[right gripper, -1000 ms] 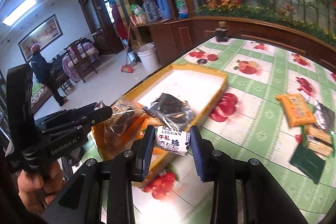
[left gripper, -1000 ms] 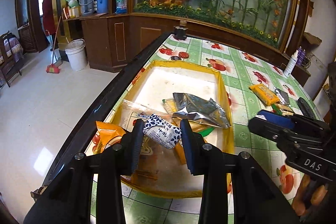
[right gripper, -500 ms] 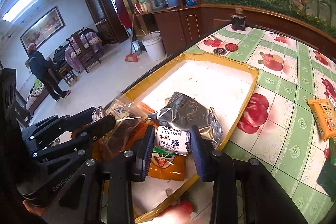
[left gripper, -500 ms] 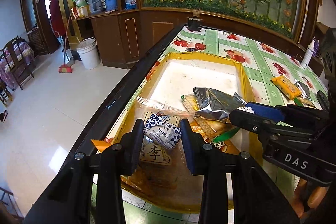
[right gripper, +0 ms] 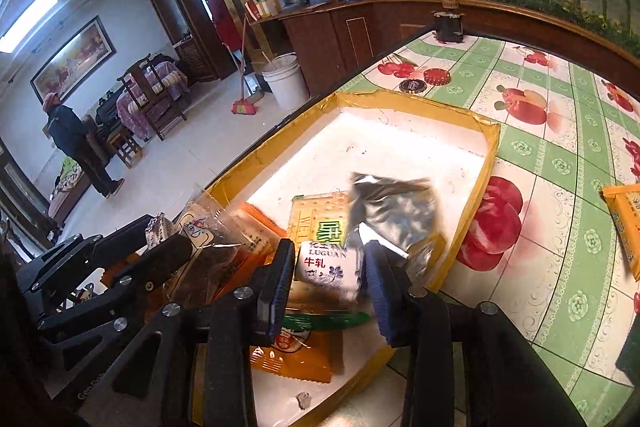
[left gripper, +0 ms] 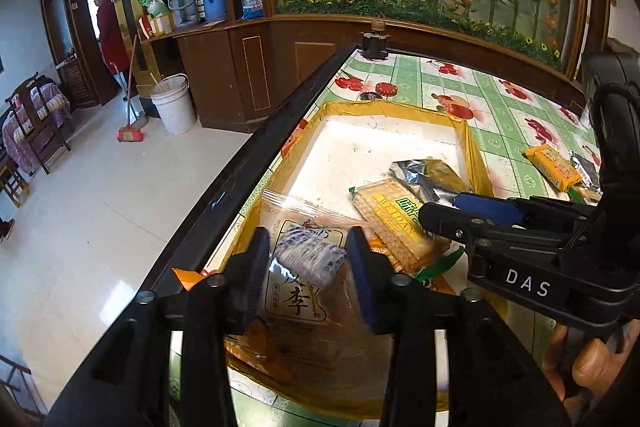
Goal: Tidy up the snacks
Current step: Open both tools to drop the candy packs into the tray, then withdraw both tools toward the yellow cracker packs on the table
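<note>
opening left gripper point(left gripper: 307, 265) frames blue-patterned candy point(left gripper: 310, 259), lengthwise across the jaws.

Both cameras are sitting on the grippers, looking forward and steeply down along the fingers, hovering close over the tray point(left gripper: 472, 147) point(right gripper: 490, 163). The left view is facing it from its near end, the right from beside it. Both are sharing the tray, tablecloth point(left gripper: 500, 99) point(right gripper: 560, 147) and bucket point(left gripper: 174, 105) point(right gripper: 286, 81).
</note>
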Motion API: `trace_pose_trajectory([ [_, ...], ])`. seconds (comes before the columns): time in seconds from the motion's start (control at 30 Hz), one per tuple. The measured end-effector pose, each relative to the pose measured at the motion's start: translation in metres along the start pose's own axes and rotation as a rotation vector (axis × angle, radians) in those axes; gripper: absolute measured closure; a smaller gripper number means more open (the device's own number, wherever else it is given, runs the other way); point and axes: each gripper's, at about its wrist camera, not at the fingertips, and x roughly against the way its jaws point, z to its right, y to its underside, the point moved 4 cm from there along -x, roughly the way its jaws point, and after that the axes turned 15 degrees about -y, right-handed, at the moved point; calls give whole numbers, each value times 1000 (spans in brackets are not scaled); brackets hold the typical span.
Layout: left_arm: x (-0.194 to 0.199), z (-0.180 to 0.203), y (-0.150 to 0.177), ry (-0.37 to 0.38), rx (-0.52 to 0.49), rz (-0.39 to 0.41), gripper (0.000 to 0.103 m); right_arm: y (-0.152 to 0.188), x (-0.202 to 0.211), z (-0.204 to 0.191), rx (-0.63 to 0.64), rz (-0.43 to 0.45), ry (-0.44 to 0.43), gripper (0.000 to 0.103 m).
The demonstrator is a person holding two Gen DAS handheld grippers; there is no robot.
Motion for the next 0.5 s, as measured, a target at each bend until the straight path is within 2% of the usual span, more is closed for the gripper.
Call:
trace_pose_trajectory([
  [0.03,1,-1,0,-1,3,3,42,0,1,0,-2,4,2,57],
  [0.07,2,-1,-1,-6,4,8,31,0,4,0,-6,11,2,52],
  [0.1,4,-2,-1,-13,4,14,29,-1,7,1,-10,19,0,45],
  [0.4,22,2,-5,-42,-18,60,28,0,54,6,-37,116,11,34],
  [0.5,29,7,-5,-39,-24,74,28,5,70,11,-52,135,24,33],
])
